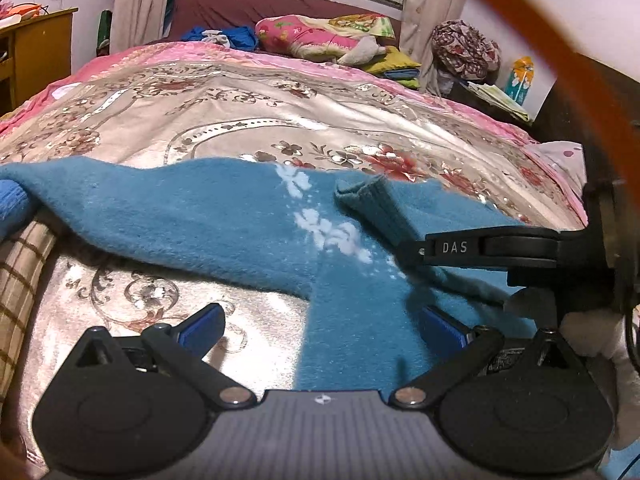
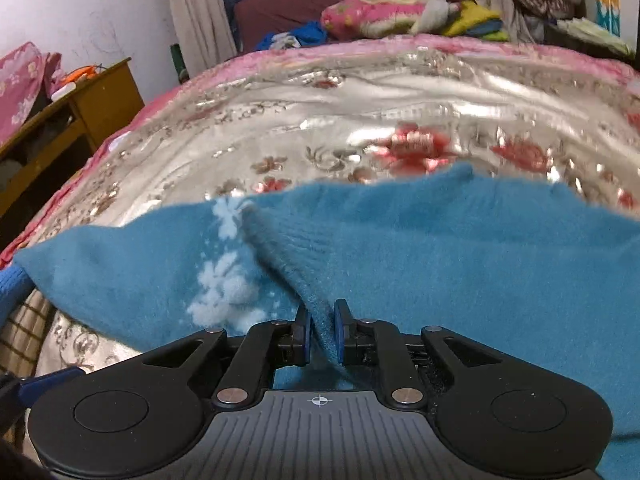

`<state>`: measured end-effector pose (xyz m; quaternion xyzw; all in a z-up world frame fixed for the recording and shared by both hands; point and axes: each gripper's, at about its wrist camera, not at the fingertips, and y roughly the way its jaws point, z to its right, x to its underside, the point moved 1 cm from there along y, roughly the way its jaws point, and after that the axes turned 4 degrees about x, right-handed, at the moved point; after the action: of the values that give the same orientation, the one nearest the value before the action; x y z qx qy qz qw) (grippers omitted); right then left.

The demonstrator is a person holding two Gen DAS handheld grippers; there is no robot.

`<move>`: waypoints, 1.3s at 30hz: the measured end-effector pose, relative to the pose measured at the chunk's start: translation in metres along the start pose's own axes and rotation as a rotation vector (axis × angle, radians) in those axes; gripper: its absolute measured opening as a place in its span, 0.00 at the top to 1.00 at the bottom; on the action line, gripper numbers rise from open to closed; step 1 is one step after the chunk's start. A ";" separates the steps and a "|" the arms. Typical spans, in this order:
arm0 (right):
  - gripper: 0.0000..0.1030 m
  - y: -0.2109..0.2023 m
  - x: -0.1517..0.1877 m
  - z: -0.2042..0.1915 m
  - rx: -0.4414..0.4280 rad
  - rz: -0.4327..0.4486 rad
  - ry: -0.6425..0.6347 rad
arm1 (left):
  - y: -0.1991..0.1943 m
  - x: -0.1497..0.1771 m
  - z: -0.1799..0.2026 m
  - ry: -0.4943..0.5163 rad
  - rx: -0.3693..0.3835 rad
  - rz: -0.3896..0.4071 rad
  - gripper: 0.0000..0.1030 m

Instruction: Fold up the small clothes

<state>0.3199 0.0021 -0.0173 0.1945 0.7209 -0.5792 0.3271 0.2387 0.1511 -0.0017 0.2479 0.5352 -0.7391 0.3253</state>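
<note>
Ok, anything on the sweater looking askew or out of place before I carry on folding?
Yes: the ribbed cuff of the blue sweater lies diagonally across the body, pinched in the right gripper, not squared up. The left gripper is open and holds nothing. No damage visible.

A bed covered by a shiny silver satin bedspread [image 1: 224,120] with red flower print and a pink border carries everything. A fuzzy teal-blue knitted sweater [image 1: 192,224] with white snowflake motifs lies spread across its near part. At the far end rest a pink floral quilt bundle [image 1: 316,36], crumpled blue clothes [image 1: 236,36] and yellow folded fabric [image 1: 396,65].
</note>
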 end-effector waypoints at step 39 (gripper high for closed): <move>0.68 -0.002 -0.007 -0.039 -0.085 0.003 -0.118 | 0.021 -0.037 -0.103 -0.189 -0.273 0.058 0.00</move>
<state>0.3141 0.0395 -0.0063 0.1470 0.7242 -0.5579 0.3778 0.2813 0.2525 -0.0194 0.1460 0.5902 -0.6700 0.4259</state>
